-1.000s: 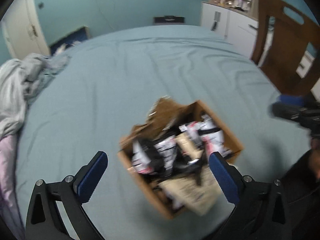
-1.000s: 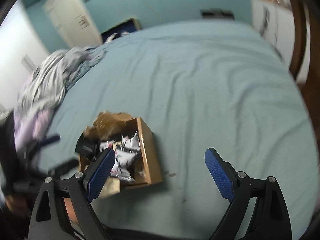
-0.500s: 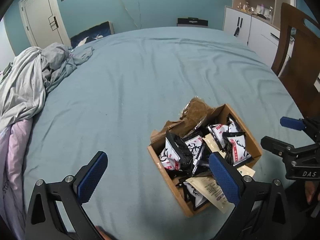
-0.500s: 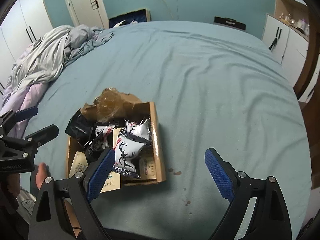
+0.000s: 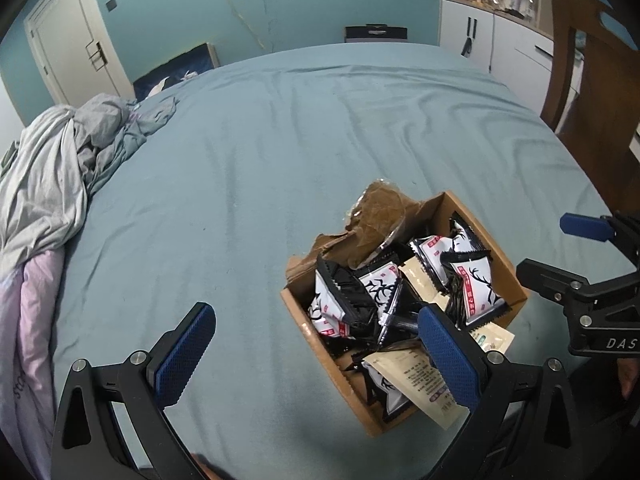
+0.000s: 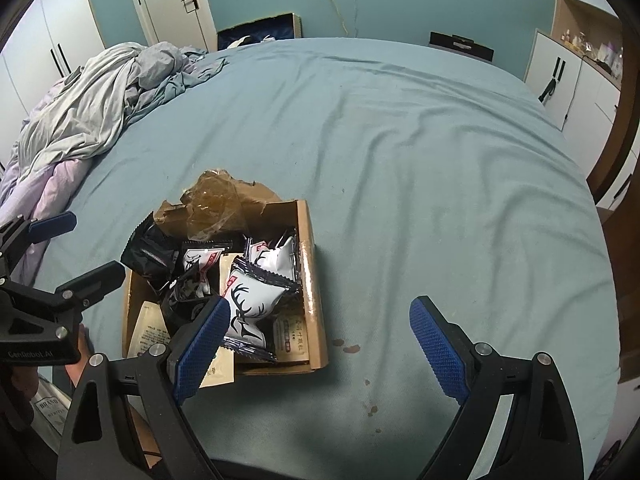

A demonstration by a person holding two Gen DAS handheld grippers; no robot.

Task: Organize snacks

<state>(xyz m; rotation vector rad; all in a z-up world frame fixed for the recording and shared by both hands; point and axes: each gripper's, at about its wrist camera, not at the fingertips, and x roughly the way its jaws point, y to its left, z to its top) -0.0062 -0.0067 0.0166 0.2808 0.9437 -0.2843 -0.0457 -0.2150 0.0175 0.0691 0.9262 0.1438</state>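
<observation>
The snacks point(image 6: 250, 304) are small sealed pouches, so they should be light, puffy and a little slick; the film will crumple under the pads. A pinch across a crimped end seam looks safer than squeezing the air-filled middle, which could slip out or burst. The flat tan sachets point(image 5: 424, 380) are thin and floppy and lie low, so they would need taking by an overhanging edge.

The pouches are white with a black antler print, a red label and black zigzag seams; a few are mostly black. They are heaped anyhow in an open cardboard box point(image 6: 310, 280), some standing on end, some leaning on each other. A torn flap point(image 5: 380, 220) with crinkled clear tape sticks up at the far end of the box.

The box sits on the blue-green bed point(image 6: 420, 160), near its front edge, with rumpled bedding point(image 6: 92, 108) well apart at the far left.

The left gripper point(image 5: 316, 352) hangs over the bed with its jaws wide apart and nothing between them; its right finger overlaps the box's near corner in view. The right gripper point(image 6: 316, 344) is likewise spread wide and empty, its left finger in front of the pouches.
</observation>
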